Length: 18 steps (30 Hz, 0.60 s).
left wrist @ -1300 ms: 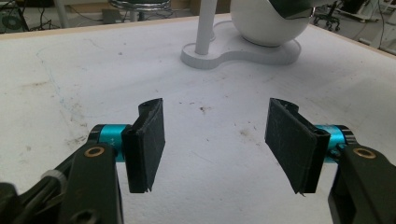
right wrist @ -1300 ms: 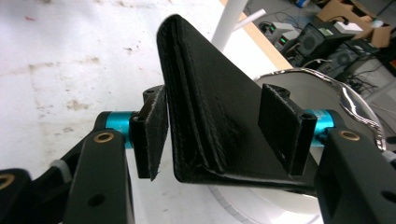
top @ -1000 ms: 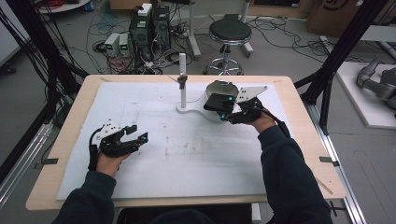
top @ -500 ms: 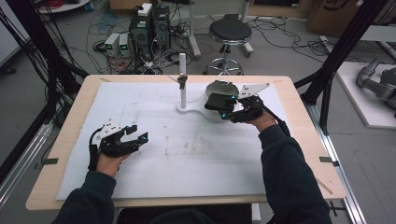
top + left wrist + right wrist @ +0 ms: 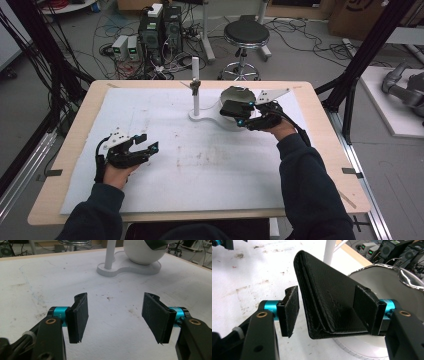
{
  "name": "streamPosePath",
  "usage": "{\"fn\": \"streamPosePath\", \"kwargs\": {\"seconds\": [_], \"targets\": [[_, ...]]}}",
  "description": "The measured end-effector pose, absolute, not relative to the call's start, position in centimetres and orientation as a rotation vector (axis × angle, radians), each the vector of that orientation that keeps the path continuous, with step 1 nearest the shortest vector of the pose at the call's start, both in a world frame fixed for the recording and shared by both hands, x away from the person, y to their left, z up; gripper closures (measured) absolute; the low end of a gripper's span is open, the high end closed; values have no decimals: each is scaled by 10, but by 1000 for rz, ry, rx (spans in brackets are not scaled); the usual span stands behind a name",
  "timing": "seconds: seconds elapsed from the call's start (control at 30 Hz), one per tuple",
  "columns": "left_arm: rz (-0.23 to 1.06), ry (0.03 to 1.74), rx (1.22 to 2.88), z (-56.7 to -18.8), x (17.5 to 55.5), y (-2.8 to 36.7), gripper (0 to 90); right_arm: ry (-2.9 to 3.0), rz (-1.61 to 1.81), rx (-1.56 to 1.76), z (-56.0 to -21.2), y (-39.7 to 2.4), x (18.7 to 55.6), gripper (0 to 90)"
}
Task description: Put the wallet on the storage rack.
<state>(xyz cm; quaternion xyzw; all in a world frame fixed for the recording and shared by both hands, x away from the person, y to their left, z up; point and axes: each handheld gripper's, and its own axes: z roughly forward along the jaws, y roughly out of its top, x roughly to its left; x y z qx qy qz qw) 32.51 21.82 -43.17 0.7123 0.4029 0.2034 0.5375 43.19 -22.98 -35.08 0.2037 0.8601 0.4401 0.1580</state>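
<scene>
From above, the right gripper (image 5: 239,116) sits at two o'clock on the table (image 5: 320,150), holding a black wallet (image 5: 234,108) over the bowl (image 5: 235,93) beside the white post (image 5: 195,87); the left gripper (image 5: 142,147) waits at eight o'clock. The left gripper view shows its jaws apart, nothing between them. In the right gripper view the jaws have just been opening and stand apart, the left pad (image 5: 291,310) clear of the wallet (image 5: 327,305), so it could tip past the bowl's rim (image 5: 372,268).

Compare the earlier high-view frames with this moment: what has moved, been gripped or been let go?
The right gripper has just been opening its jaws: the black wallet stands between them, leaning on one pad and clear of the other, beside the bowl. Both hands stayed in place, and the left gripper remains open over the white mat, holding nothing. The white stand is unmoved.
</scene>
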Motion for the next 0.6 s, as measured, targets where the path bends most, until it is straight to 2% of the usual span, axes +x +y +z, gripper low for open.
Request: {"fn": "streamPosePath", "kwargs": {"seconds": [0.6], "targets": [[480,956,1699,-432,325,217,378,2462,1226,642,-348,-230,430,374]]}}
